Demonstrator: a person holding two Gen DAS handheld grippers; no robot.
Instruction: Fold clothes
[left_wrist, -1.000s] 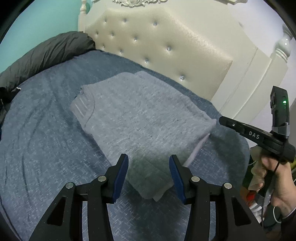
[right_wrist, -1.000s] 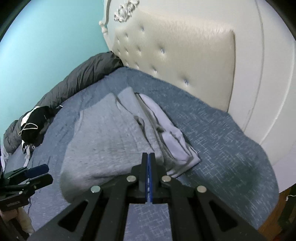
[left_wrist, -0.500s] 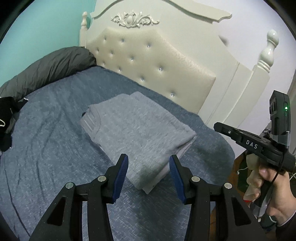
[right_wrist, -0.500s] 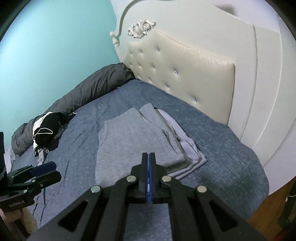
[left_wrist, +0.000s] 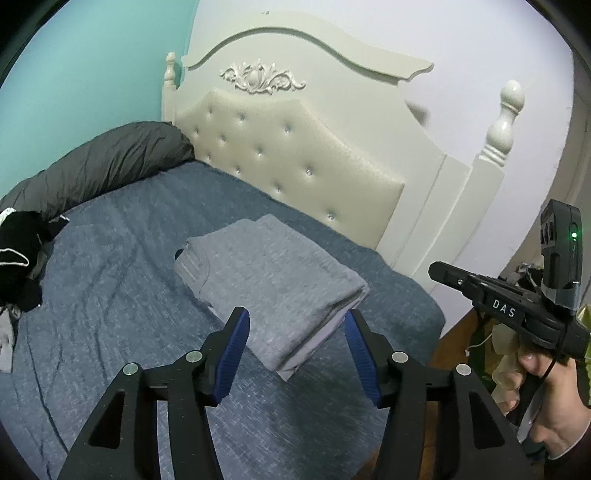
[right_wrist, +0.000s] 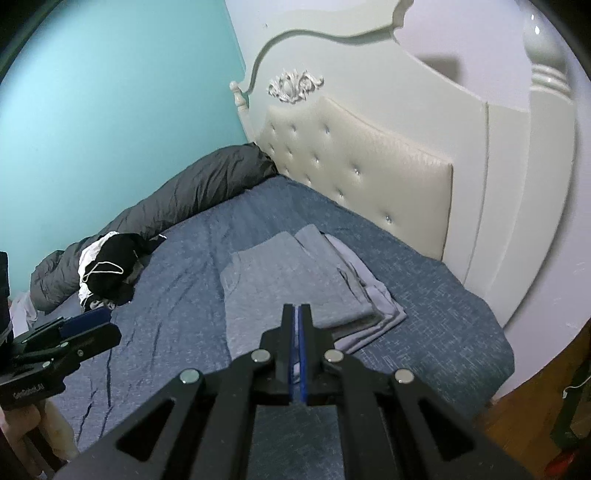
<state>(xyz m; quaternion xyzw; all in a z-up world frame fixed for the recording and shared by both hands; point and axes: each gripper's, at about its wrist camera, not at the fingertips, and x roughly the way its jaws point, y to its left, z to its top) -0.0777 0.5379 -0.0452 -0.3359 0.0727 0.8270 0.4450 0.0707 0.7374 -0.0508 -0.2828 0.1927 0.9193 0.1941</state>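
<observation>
A folded grey garment (left_wrist: 273, 291) lies flat on the blue bedspread (left_wrist: 110, 302) near the headboard, with paler folded layers showing under its right edge (right_wrist: 373, 306). My left gripper (left_wrist: 297, 321) is open and empty, held back above the near edge of the garment without touching it. My right gripper (right_wrist: 298, 314) is shut with nothing between its blue pads, raised above the bed short of the grey garment (right_wrist: 280, 280). In the left wrist view the right gripper (left_wrist: 436, 267) appears at the right, held by a hand (left_wrist: 546, 402).
A cream tufted headboard (left_wrist: 295, 147) stands behind the bed. A dark grey duvet roll (left_wrist: 96, 166) runs along the teal wall. Black and white clothes (right_wrist: 107, 266) are piled at the far left. Wooden floor (right_wrist: 535, 424) shows past the bed's right edge.
Both grippers have drawn back and risen away from the folded garment, which now looks smaller and lies untouched. The left stays open, the right stays shut.
</observation>
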